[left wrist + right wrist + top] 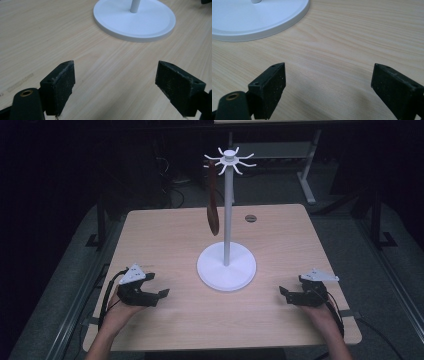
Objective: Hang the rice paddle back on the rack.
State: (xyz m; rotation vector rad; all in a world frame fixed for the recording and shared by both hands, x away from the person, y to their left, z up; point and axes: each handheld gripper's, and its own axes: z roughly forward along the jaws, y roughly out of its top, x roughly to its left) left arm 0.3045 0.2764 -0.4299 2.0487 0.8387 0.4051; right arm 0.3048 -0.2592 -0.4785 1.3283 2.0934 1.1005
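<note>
The pale wooden rectangular table (165, 240) is filling the middle of the high view. At its centre a white metal hook stand with a round base (226, 266) is rising toward the upper middle, and a dark brown wooden spoon (213, 215) is hanging from a hook left of the pole. The left gripper (159, 285) is resting at lower left and the right gripper (283, 292) at lower right, both with jaws spread wide and holding nothing. Judging from this, a careless reach could be knocking the spoon off its hook or tipping the stand.
</note>
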